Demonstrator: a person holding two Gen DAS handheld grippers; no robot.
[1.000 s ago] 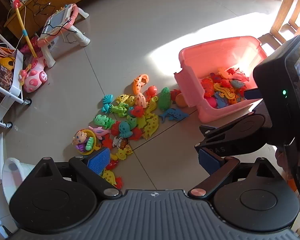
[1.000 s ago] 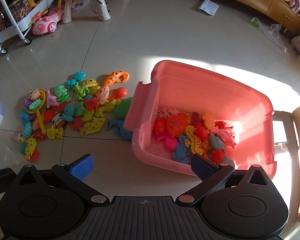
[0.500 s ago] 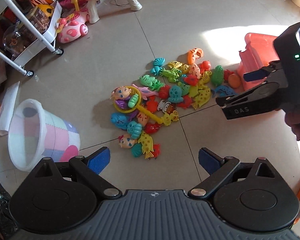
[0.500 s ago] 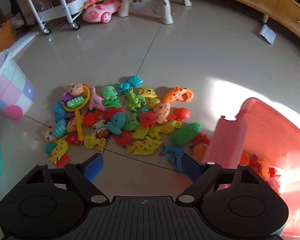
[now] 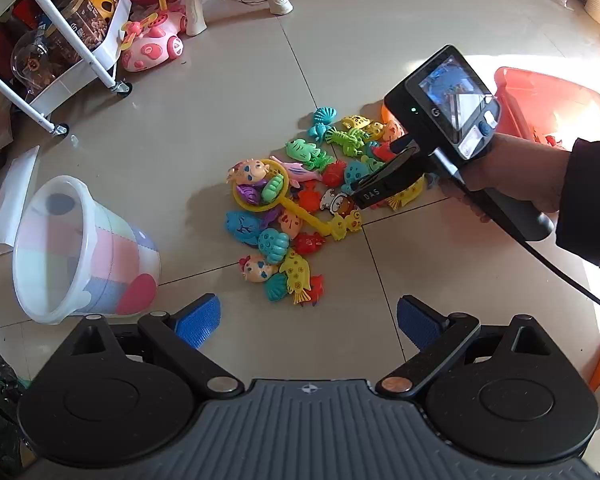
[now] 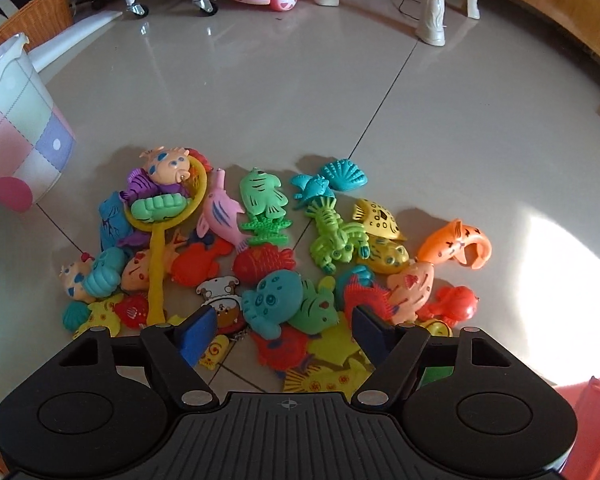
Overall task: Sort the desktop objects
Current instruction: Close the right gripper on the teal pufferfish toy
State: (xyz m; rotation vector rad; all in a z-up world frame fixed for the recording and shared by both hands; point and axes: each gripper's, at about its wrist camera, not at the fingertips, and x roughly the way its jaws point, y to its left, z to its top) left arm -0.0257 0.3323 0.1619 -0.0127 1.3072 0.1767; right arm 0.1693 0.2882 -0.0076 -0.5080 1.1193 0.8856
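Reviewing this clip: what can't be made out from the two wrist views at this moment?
- Toys under the right gripper: left wrist view, its body covers them.
- Pink bin: contents unreadable, cut by the edge, glare and the hand.
- Pastel bucket: right wrist view, cut by the left edge; inside unseen.
- Yellow fish: partly behind the right gripper's fingers.

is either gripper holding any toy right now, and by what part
Nothing is held. The left gripper is open above bare floor, and the right gripper is open over the toy pile, fingers gripping nothing.
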